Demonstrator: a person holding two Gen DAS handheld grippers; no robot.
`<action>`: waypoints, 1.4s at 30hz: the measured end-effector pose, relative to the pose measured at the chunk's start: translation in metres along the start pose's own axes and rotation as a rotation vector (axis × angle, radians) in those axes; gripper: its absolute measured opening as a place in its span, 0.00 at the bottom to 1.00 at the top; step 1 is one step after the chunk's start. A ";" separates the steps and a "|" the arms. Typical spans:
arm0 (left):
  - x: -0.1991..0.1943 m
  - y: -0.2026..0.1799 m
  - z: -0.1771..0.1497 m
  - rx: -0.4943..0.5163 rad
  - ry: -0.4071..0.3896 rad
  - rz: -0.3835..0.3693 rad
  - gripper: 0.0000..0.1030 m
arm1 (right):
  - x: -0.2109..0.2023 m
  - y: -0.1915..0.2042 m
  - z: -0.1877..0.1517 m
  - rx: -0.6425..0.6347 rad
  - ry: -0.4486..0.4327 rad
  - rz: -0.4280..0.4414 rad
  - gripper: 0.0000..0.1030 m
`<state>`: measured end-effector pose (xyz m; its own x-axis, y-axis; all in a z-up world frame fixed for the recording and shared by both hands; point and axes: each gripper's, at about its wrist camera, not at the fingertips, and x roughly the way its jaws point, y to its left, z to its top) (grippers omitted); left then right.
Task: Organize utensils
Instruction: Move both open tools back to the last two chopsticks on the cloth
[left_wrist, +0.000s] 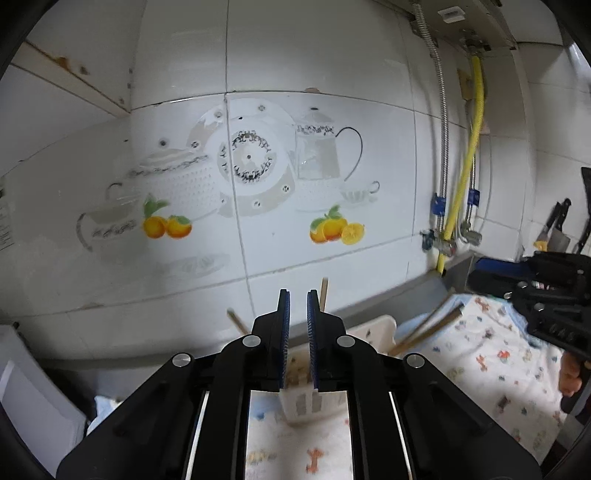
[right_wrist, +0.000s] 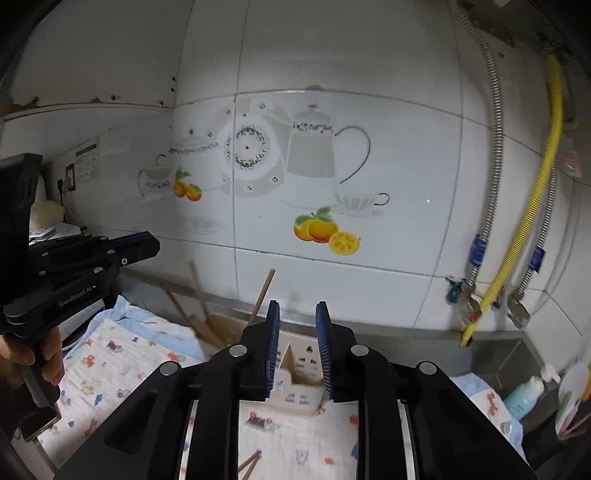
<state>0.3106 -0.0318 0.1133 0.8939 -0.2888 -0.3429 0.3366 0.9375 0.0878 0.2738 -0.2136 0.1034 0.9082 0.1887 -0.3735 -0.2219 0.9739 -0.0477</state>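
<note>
A cream plastic utensil holder (left_wrist: 373, 328) with cut-out sides stands on a cartoon-print cloth (left_wrist: 491, 369) against the tiled wall. Several wooden chopsticks (left_wrist: 324, 293) lean out of it. My left gripper (left_wrist: 297, 332) hovers just above and in front of the holder, its blue pads a narrow gap apart with nothing between them. In the right wrist view the holder (right_wrist: 299, 365) sits right behind my right gripper (right_wrist: 297, 347), which is open and empty. Chopsticks (right_wrist: 264, 295) rise from the holder, and a loose pair (right_wrist: 249, 463) lies on the cloth (right_wrist: 122, 365) below. The left gripper (right_wrist: 146, 245) shows at the left, held by a hand.
A yellow hose (right_wrist: 532, 221) and metal pipes with valves run down the wall on the right. Knives (left_wrist: 554, 229) hang at the far right. A sink corner with a pale blue bottle (right_wrist: 524, 397) lies to the right. A white box (left_wrist: 29, 398) stands at the left.
</note>
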 end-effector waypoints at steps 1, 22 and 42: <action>-0.008 -0.001 -0.006 -0.002 0.007 0.006 0.15 | -0.008 0.002 -0.007 0.006 0.002 0.005 0.25; -0.084 -0.026 -0.196 -0.090 0.297 -0.028 0.62 | -0.065 0.073 -0.236 0.144 0.258 0.038 0.25; -0.088 -0.029 -0.250 -0.073 0.390 0.052 0.71 | -0.028 0.099 -0.286 0.247 0.375 0.043 0.19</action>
<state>0.1484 0.0145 -0.0930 0.7252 -0.1581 -0.6701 0.2593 0.9643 0.0530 0.1247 -0.1583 -0.1563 0.6983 0.2149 -0.6828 -0.1238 0.9757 0.1805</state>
